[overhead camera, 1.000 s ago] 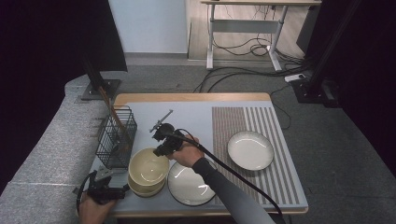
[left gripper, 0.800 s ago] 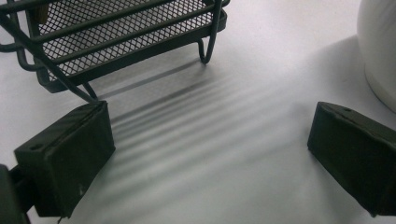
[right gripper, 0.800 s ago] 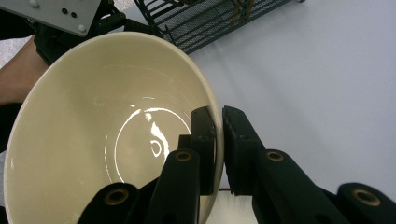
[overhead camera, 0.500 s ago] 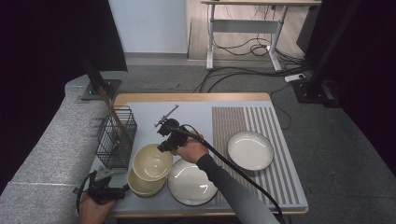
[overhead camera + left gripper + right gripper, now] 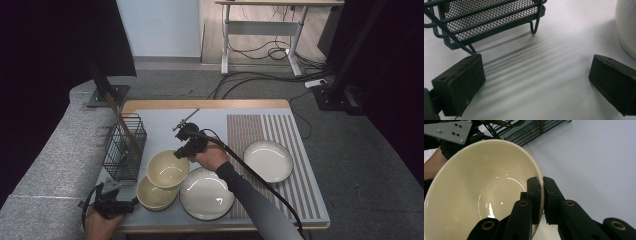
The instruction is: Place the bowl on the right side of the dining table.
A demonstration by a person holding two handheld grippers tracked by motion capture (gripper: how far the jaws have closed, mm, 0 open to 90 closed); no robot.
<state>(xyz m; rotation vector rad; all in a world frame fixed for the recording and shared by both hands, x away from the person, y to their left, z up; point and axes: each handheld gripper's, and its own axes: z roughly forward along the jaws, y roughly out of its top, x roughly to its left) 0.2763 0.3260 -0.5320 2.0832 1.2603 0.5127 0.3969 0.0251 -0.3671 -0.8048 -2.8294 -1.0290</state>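
- The tabletop [image 5: 165, 122] spreads out beneath both tools; its striped mat [image 5: 295, 200] lies off to the right hand-held gripper's right side, and a pale plate [image 5: 268, 161] rests on it, well apart.
- A black wire basket [image 5: 124, 148] stands beyond the left hand-held gripper [image 5: 111, 201] and to the left of the right one. In the left gripper view its feet [image 5: 533, 27] sit just ahead of the jaws.
- A large white plate [image 5: 206, 193] lies just below the right hand-held gripper [image 5: 181, 153], on the person's side.
- The upper cream bowl [image 5: 167, 169] hangs tilted from the right hand-held gripper, which is clamped on its rim [image 5: 539, 185], one jaw inside the wall and one outside. It sits over a lower cream bowl [image 5: 152, 195] near the tabletop's front edge; whether the two touch I cannot tell.
- The bowl looks like glazed ceramic: stiff, fairly heavy for a rim pinch, slick and breakable. Held at one edge it will likely want to swing down, so a firm, deep bite on the rim and a slow carry seem wise.
- The left hand-held gripper rests low at the tabletop's near left corner, jaws wide apart with nothing between them.
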